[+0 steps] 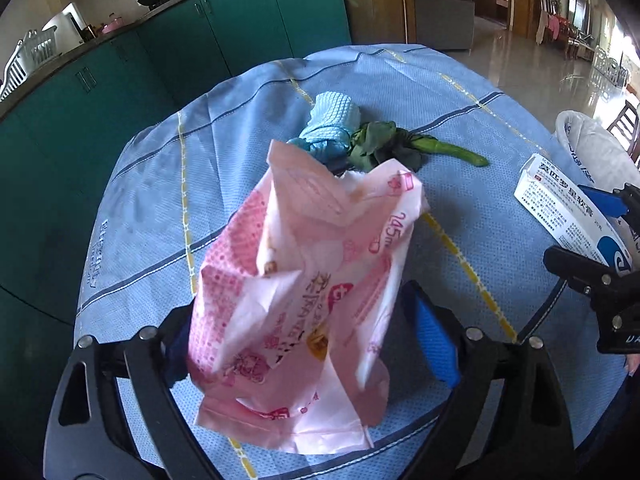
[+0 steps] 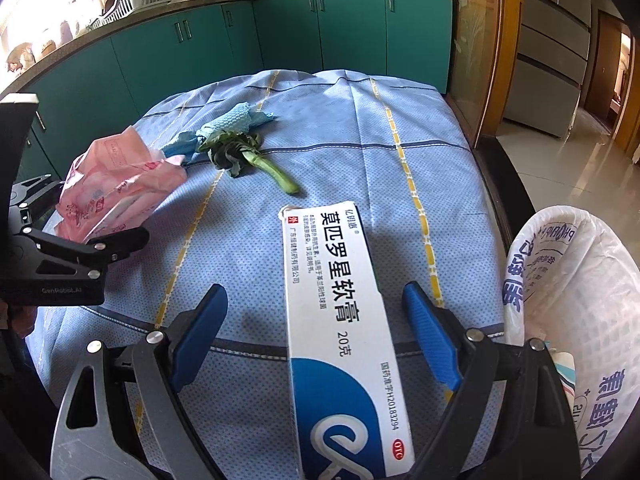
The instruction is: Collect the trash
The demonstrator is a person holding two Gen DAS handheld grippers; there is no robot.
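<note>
Two grippers, a table full of trash, nothing actually grabbed yet

Left gripper [image 1: 304, 344] has its jaws spread wide around the crumpled pink plastic wrapper [image 1: 304, 288] near the left edge of the table [image 2: 400, 120]. The right pad is clear of it; the left one is hidden behind the film, so I can't tell if it touches. That thing looks feather-light, floppy and slick, so I'd pinch a bunched fold low down, not a loose flap. Right gripper [image 2: 316, 340] is wide open too, straddling the ointment carton [image 2: 340, 320] at the near edge without touching it: stiff, light, probably crushable, best squeezed across its narrow sides. The blue rag [image 2: 236, 118] and wilted green leaf [image 2: 244, 152] sit mid-table, touching. The lined trash bin [image 2: 572, 292] is off the right edge.
</note>
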